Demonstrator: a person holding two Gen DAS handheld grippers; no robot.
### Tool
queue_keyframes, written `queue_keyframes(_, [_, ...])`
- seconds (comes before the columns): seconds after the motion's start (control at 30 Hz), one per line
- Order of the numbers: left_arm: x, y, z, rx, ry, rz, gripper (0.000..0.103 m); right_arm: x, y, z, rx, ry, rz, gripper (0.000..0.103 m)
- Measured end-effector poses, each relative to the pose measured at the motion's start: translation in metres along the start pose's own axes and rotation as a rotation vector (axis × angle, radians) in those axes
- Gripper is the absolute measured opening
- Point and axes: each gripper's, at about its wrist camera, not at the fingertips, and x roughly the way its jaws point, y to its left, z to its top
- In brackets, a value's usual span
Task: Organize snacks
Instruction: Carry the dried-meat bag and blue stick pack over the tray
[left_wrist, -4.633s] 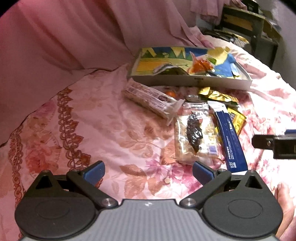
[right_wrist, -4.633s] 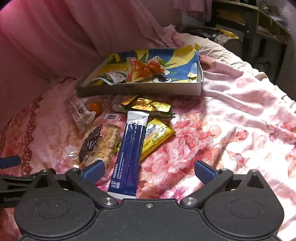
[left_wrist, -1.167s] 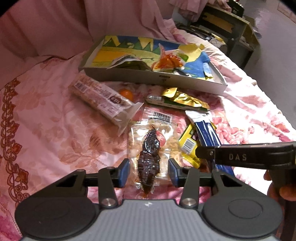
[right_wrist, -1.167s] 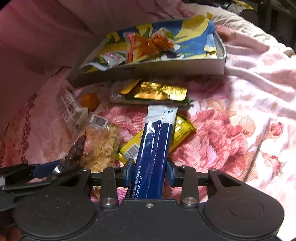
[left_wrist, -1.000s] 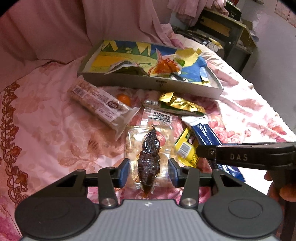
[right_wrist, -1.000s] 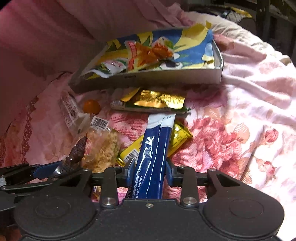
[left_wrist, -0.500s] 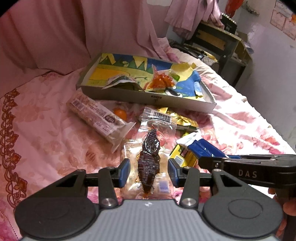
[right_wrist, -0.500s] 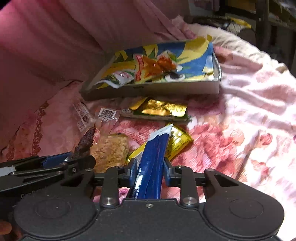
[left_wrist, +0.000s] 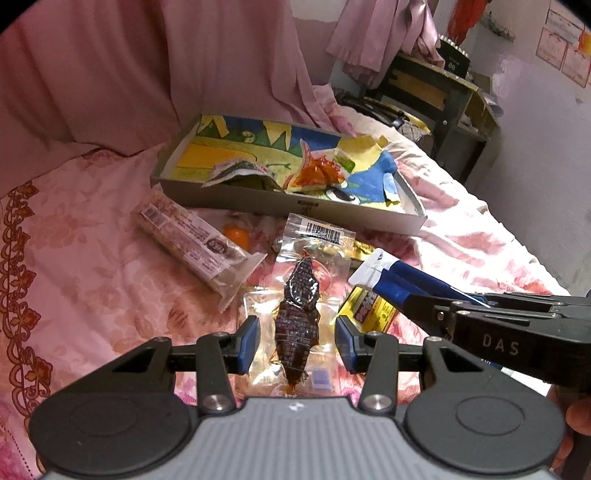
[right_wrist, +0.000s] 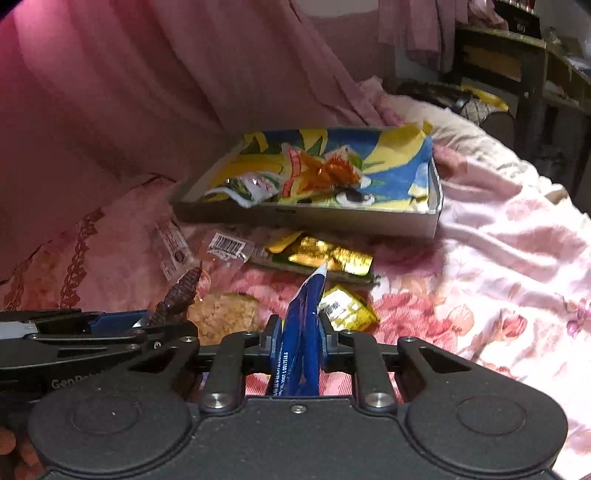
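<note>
The right gripper (right_wrist: 298, 341) has just been closing, and its pads are now clamped on a blue stick pack (right_wrist: 301, 332), whose far end tilts up off the flowered bedspread (right_wrist: 498, 295). Beside it, the left gripper (left_wrist: 297, 341) grips a clear packet with a dark brown snack inside (left_wrist: 298, 325); the packet's sides meet both blue pads and its barcoded top stands raised. Under and around them lie a yellow sachet (right_wrist: 347, 308), a gold-foil pack (right_wrist: 325, 258), a long wrapped bar (left_wrist: 195, 240) and a small orange ball (left_wrist: 237, 234). Further back sits a shallow grey box (left_wrist: 236, 197) with a bright lining, holding a couple of opened wrappers. Pink cloth (left_wrist: 110, 74) hangs behind.
</note>
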Motion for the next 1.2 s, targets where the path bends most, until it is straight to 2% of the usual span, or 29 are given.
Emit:
queue_keyframes(0.4, [-0.01, 0.002, 0.01, -0.036, -0.065, -0.023, 0.048, -0.012, -0.001, 0.006, -0.01, -0.096, 0.0, 0.021])
queue_keyframes(0.6, [-0.006, 0.0, 0.026, -0.048, -0.118, 0.007, 0.048, -0.018, -0.006, 0.012, 0.001, -0.151, 0.004, 0.021])
queue_keyframes(0.8, [0.001, 0.004, 0.047, -0.081, -0.174, -0.008, 0.048, -0.022, -0.019, 0.031, 0.04, -0.242, -0.003, 0.021])
queue_keyframes(0.97, [0.014, 0.007, 0.076, -0.101, -0.217, -0.036, 0.048, -0.011, -0.027, 0.056, 0.04, -0.307, -0.022, 0.021])
queue_keyframes(1.2, [0.043, 0.022, 0.103, -0.196, -0.243, -0.056, 0.048, 0.026, -0.037, 0.08, 0.067, -0.362, 0.005, 0.021])
